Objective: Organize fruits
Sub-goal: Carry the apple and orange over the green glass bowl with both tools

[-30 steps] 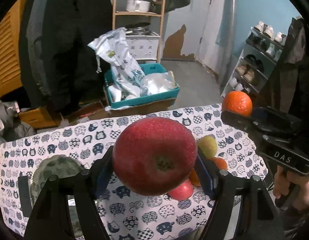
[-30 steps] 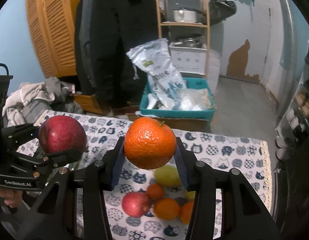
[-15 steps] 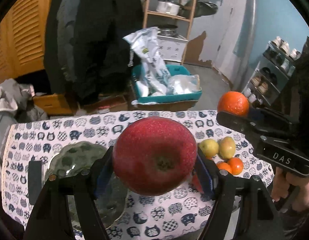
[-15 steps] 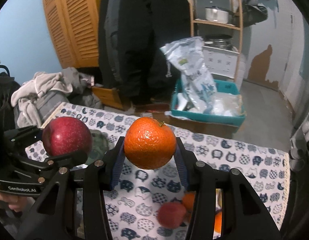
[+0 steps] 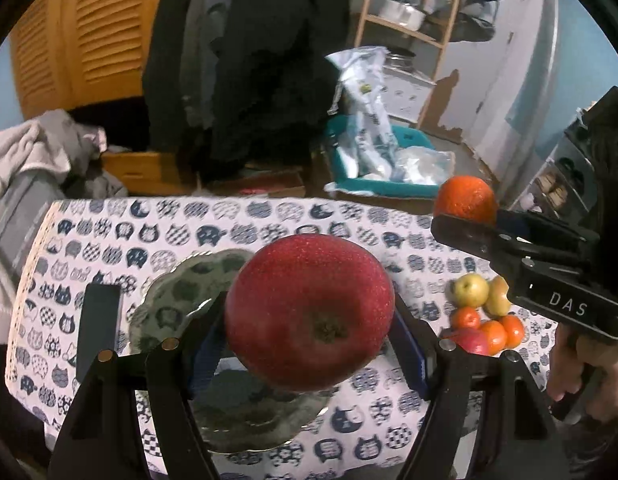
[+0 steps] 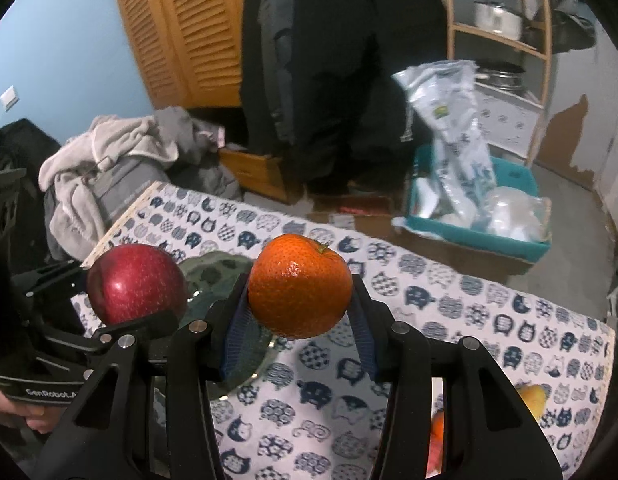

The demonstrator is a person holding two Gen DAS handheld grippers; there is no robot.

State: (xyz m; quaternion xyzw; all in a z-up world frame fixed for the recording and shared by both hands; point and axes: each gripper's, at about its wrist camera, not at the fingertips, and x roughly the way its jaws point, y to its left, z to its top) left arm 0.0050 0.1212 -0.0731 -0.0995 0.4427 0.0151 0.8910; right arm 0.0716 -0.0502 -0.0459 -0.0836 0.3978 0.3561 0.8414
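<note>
My left gripper [image 5: 309, 316] is shut on a big red apple [image 5: 309, 310], held in the air above a grey-green scalloped plate [image 5: 181, 292] on the cat-print tablecloth. My right gripper [image 6: 299, 296] is shut on an orange [image 6: 299, 286] and hangs just right of the plate [image 6: 217, 276]. In the right wrist view the red apple [image 6: 135, 284] and left gripper show at the left. In the left wrist view the orange [image 5: 465, 200] shows at the right, pinched by the right gripper. A small heap of loose fruit [image 5: 485, 316] lies on the cloth at the right.
A dark flat rectangular object [image 5: 99, 328] lies on the cloth left of the plate. Beyond the table's far edge are a teal bin of plastic bags [image 5: 385, 168], hanging dark coats [image 6: 341, 60], a pile of clothes [image 6: 109, 168] and a wooden shelf [image 6: 501, 28].
Both grippers have swung left across the table with their fruit. The plate has come in under the apple, and the fruit heap has slid off to the right in both views.
</note>
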